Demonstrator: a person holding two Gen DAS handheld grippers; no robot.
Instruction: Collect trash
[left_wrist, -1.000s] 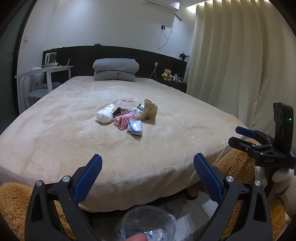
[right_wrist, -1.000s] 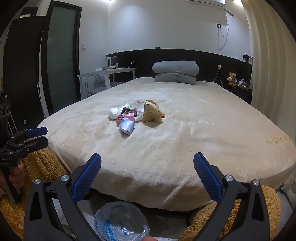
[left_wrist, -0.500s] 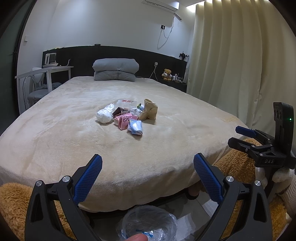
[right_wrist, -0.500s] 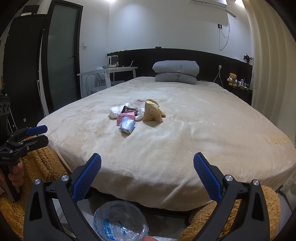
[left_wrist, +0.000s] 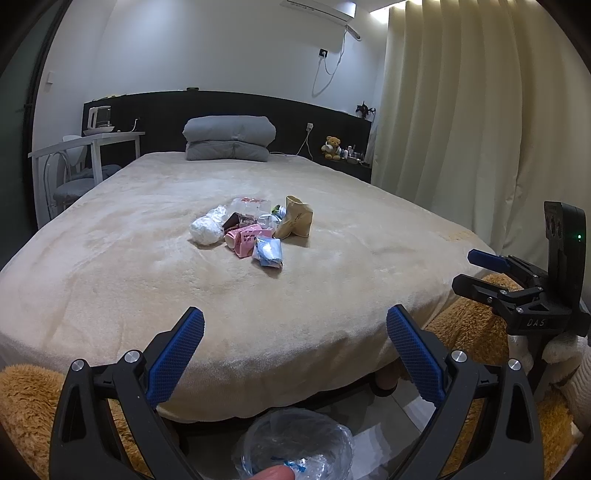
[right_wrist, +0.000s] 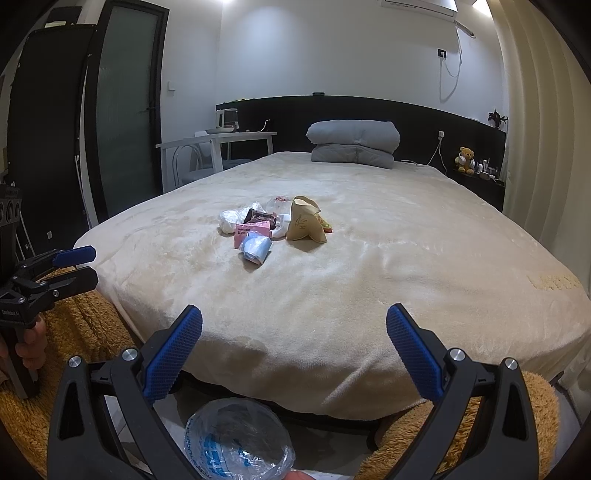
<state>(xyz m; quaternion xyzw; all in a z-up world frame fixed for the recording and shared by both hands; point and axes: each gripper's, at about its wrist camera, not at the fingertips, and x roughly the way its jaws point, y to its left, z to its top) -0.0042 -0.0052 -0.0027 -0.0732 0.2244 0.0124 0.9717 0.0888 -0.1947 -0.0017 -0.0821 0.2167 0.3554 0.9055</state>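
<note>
A small heap of litter lies near the middle of the wide bed covered in a cream plush blanket (left_wrist: 110, 266), well apart from both grippers. In the heap, a crumpled white tissue wad (left_wrist: 204, 230) sits at the left end, touching a dark brown wrapper (left_wrist: 232, 220) and a pink printed carton (left_wrist: 243, 239); a pale blue and white soft packet (left_wrist: 268, 252) lies at the near edge, just beside the carton. A tan paper bag (left_wrist: 295, 222) stands upright at the right end, and a clear plastic wrapper with red print (left_wrist: 249, 205) lies at the back of the heap. From the right wrist view the same tan bag (right_wrist: 304, 221) and blue packet (right_wrist: 255, 248) show, the packet nearest the camera. The left gripper (left_wrist: 295, 339) hangs off the foot of the bed with its blue-padded jaws spread wide and nothing between them; the right gripper (right_wrist: 294, 338) hangs likewise, wide and bare. Below each, on the floor at the foot of the bed, a round bin lined with clear plastic (left_wrist: 295, 446) stands open. Shaggy tan rugs (left_wrist: 22, 406) flank it. At the headboard rests a folded grey quilt (left_wrist: 229, 137), and a small teddy bear (left_wrist: 332, 147) sits on the dark side shelf by the cream curtain (left_wrist: 461, 129).
</note>
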